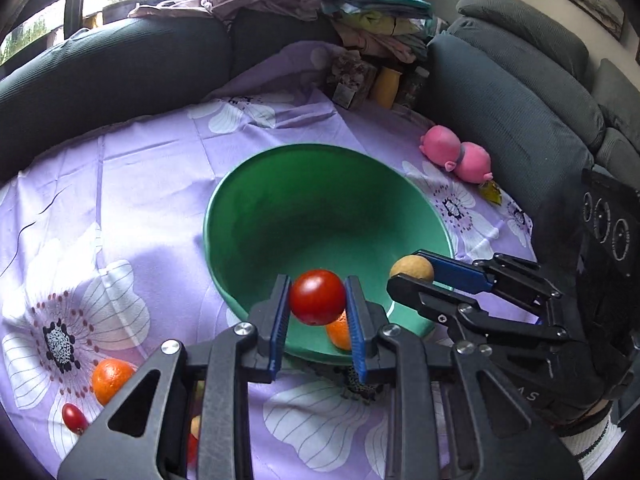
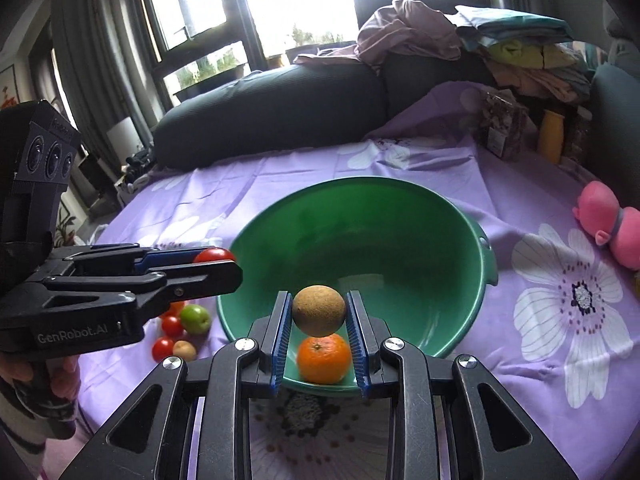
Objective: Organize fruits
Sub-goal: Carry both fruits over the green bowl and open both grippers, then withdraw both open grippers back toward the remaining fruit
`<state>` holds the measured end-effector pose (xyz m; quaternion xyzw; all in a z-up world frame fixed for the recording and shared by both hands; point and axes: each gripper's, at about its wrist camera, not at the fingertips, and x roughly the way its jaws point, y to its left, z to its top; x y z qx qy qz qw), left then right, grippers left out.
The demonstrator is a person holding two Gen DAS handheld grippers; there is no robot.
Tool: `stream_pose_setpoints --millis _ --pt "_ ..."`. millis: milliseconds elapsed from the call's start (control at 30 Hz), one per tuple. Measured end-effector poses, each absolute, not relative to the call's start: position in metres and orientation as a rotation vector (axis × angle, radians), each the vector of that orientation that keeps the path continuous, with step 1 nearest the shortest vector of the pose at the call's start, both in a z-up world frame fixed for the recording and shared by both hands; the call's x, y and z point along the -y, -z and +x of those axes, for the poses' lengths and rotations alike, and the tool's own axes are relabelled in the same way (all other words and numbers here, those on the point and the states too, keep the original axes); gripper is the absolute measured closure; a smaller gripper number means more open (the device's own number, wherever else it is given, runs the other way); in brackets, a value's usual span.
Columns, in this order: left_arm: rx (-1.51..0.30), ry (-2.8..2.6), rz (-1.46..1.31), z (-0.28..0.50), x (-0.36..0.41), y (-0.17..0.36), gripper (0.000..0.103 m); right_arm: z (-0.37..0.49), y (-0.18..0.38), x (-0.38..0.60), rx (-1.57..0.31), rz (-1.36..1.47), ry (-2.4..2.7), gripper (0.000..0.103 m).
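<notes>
Left gripper point(image 1: 318, 300) had its jaws clamped on a red tomato point(image 1: 317, 297), right gripper point(image 2: 319, 312) gripped a brown kiwi point(image 2: 319, 310), both held over the green bowl point(image 2: 400, 216) with an orange point(image 2: 324, 358) inside, on the table.

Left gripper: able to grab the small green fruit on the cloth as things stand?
Probably not yet. The left gripper is shut on a red tomato over the green bowl. The small green fruit lies unobstructed beside the bowl, so it must release first.
</notes>
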<state>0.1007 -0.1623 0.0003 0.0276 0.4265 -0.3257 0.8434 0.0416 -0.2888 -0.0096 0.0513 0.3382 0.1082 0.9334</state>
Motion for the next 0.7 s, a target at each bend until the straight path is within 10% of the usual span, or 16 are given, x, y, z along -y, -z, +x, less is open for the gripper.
stream_pose_setpoints --millis 233,400,700 --pt "-0.930 0.666 0.081 0.105 0.165 0.014 0.069 0.045 0.021 0.294 -0.736 0.098 -0.192 0.074" --pt "-0.893 0.667 0.026 0.099 0.150 -0.001 0.036 0.042 0.018 0.297 -0.735 0.122 -0.177 0.073" --pt "-0.842 0.508 -0.078 0.073 0.064 -0.014 0.032 0.024 0.002 0.297 -0.691 0.140 -0.207 0.073"
